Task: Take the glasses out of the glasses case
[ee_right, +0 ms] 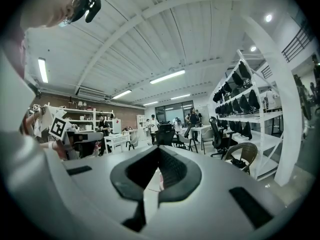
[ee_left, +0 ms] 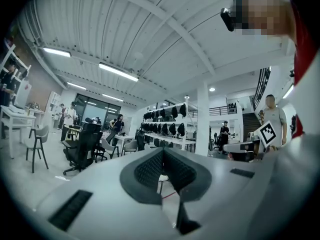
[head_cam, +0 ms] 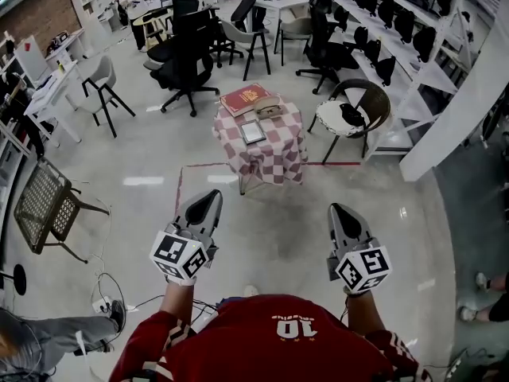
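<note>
Ahead, tan glasses case (head_cam: 270, 108) sits on checked table (head_cam: 278, 161) — left hand-held gripper (head_cam: 213, 195), right hand-held gripper (head_cam: 337, 208) closed, empty.

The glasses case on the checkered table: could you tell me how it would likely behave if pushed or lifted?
The glasses case looks small and rounded, so it is probably light and may rock or slide when pushed. It lies by the red book, which might block it that way. The tablecloth could bunch under a push.
</note>
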Action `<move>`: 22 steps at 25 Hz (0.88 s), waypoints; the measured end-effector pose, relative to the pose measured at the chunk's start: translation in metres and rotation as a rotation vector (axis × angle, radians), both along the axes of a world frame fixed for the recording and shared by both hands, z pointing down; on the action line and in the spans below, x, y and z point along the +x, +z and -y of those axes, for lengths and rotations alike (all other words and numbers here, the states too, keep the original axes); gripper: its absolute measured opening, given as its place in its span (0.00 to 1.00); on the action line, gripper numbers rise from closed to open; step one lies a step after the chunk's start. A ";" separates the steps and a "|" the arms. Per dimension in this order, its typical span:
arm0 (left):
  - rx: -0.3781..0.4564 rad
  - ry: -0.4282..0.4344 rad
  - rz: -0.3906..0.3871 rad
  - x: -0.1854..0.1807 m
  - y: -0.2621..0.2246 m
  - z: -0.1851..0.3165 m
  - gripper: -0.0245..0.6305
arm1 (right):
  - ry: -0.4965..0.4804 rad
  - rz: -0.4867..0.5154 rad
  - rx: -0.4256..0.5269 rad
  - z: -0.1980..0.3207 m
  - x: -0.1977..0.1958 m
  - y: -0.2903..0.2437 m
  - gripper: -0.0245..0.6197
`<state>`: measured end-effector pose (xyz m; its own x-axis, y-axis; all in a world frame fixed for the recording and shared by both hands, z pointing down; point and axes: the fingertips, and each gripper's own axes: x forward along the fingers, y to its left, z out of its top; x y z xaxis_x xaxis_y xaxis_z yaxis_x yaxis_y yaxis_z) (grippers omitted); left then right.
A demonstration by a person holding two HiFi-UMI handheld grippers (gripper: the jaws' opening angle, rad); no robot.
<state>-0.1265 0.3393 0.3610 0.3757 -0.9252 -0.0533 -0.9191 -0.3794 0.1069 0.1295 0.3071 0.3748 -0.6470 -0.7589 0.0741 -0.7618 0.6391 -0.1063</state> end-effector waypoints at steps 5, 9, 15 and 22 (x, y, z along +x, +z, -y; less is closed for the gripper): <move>-0.003 0.016 -0.006 -0.012 0.003 0.006 0.05 | 0.007 -0.010 -0.005 -0.001 -0.017 0.003 0.06; -0.013 0.027 -0.011 -0.015 0.008 0.015 0.05 | 0.002 -0.021 -0.019 0.004 -0.023 0.007 0.06; -0.033 0.043 -0.019 -0.013 0.020 0.045 0.05 | 0.001 -0.027 -0.033 0.031 -0.024 0.017 0.06; -0.042 0.020 0.020 -0.004 0.019 0.110 0.05 | -0.032 0.008 -0.041 0.109 -0.023 0.018 0.06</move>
<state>-0.1307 0.2291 0.3795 0.3947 -0.9188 -0.0073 -0.9135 -0.3932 0.1046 0.1064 0.1982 0.3932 -0.6718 -0.7340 0.0996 -0.7398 0.6584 -0.1387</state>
